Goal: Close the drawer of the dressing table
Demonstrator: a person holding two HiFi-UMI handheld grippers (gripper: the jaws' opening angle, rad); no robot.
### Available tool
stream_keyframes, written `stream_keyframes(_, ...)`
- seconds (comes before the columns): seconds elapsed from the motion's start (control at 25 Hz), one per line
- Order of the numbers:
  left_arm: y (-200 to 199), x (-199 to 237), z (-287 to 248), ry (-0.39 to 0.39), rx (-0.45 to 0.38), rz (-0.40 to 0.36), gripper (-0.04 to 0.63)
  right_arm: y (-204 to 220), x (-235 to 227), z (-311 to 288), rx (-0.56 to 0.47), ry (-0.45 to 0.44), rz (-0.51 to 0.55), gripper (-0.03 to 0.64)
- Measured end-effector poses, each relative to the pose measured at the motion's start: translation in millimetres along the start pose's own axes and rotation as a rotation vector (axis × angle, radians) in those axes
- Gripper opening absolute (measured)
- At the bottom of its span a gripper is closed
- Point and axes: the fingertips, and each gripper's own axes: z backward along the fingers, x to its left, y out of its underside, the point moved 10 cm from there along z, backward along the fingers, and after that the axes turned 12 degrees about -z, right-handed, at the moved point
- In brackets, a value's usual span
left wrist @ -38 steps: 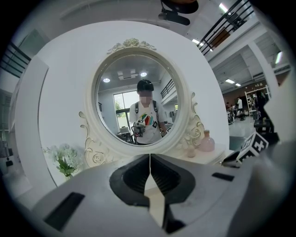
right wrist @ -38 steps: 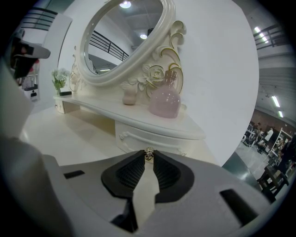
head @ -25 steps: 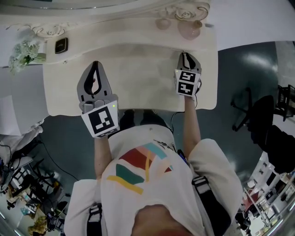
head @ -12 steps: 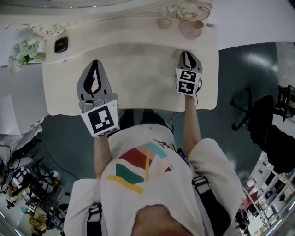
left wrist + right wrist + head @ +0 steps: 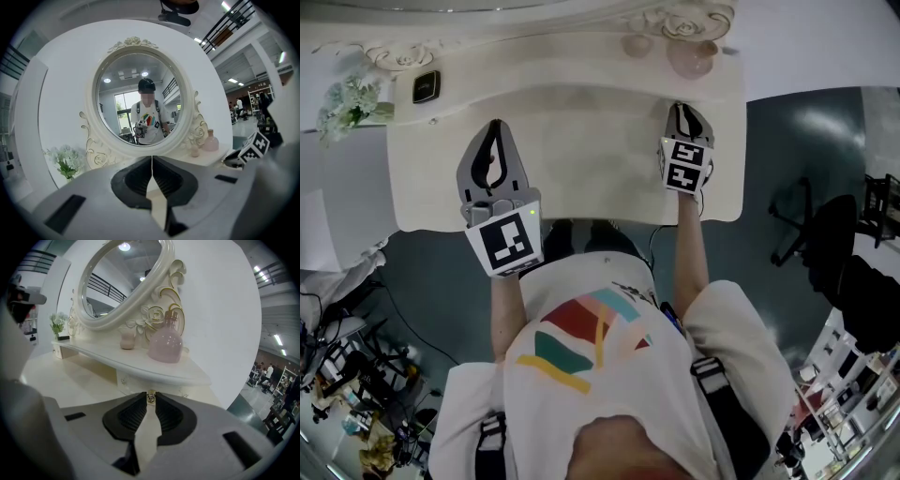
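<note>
The cream dressing table (image 5: 572,202) carries a raised shelf along its back. Under that shelf's right end sits a small drawer front (image 5: 133,380) with a gold knob (image 5: 151,397). My right gripper (image 5: 151,399) is shut on this knob, its tips pinching it from both sides; in the head view it (image 5: 677,109) points at the back right of the tabletop. How far the drawer stands out is hard to tell. My left gripper (image 5: 494,127) hovers over the left of the tabletop, jaws shut with nothing between them (image 5: 151,158), and faces the oval mirror (image 5: 140,93).
A pink bottle (image 5: 165,341) and a small vase (image 5: 127,339) stand on the shelf above the drawer. White flowers (image 5: 347,103) and a small black item (image 5: 426,90) sit at the back left. A dark chair (image 5: 825,234) stands on the floor to the right.
</note>
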Motion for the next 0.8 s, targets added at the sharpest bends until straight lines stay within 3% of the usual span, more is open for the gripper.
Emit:
stream_keyframes(0.44, -3, 10, 8, -0.003, -0.019, 0.017, 0.006, -7, 17, 23, -0.054, 0.055, -0.014, 0.001)
stream_keyframes(0.8, -12, 26, 15, -0.038, -0.101, 0.045, 0.006, -65, 34, 65, -0.216, 0.058, -0.020, 0.000)
